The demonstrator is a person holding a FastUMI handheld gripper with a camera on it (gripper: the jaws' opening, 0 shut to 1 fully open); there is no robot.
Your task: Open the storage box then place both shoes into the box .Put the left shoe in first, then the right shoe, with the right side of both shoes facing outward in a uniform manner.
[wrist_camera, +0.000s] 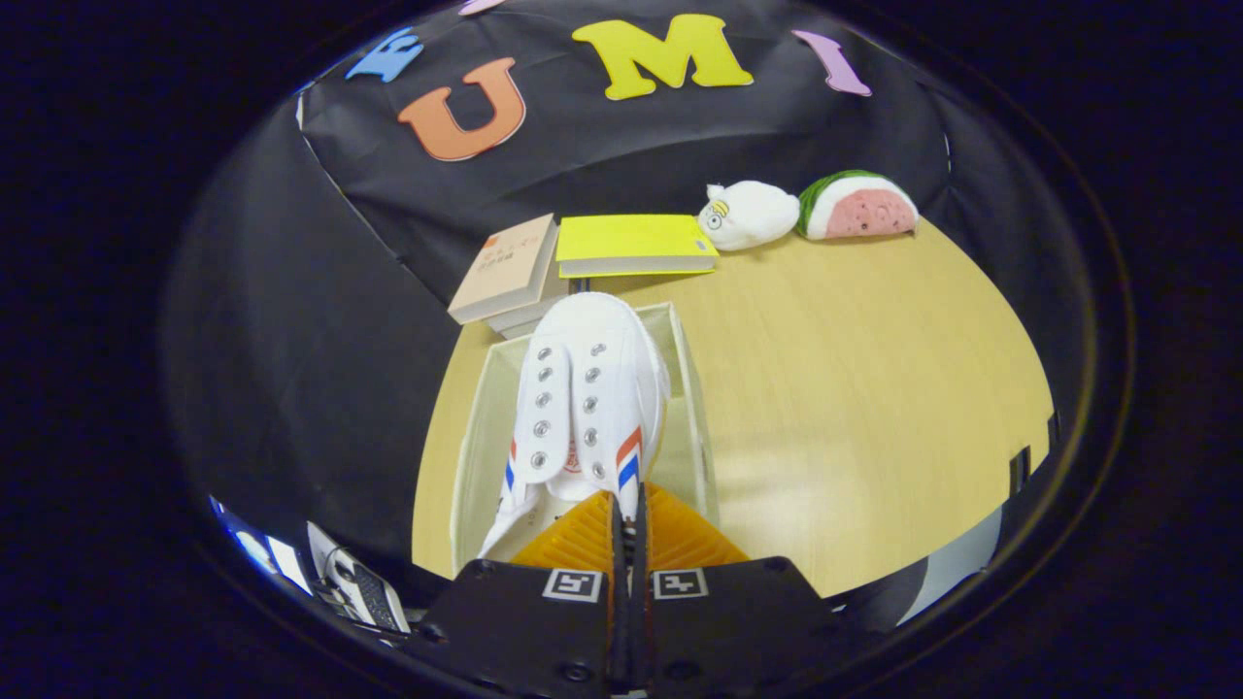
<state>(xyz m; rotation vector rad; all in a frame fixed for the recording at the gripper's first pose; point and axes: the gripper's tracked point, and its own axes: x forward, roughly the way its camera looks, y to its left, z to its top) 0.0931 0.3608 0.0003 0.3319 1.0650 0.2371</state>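
On the pale wooden table [855, 388], a white canvas shoe [587, 398] is held over the open cream storage box [476, 427] by the orange-fingered gripper [627, 515], clamped narrowly on its heel, not yet released.

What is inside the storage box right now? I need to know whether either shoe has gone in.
A white shoe hangs over the open storage box, pinched at its heel edge by the hand-held gripper. It hides most of the box floor, so another shoe underneath cannot be ruled out.
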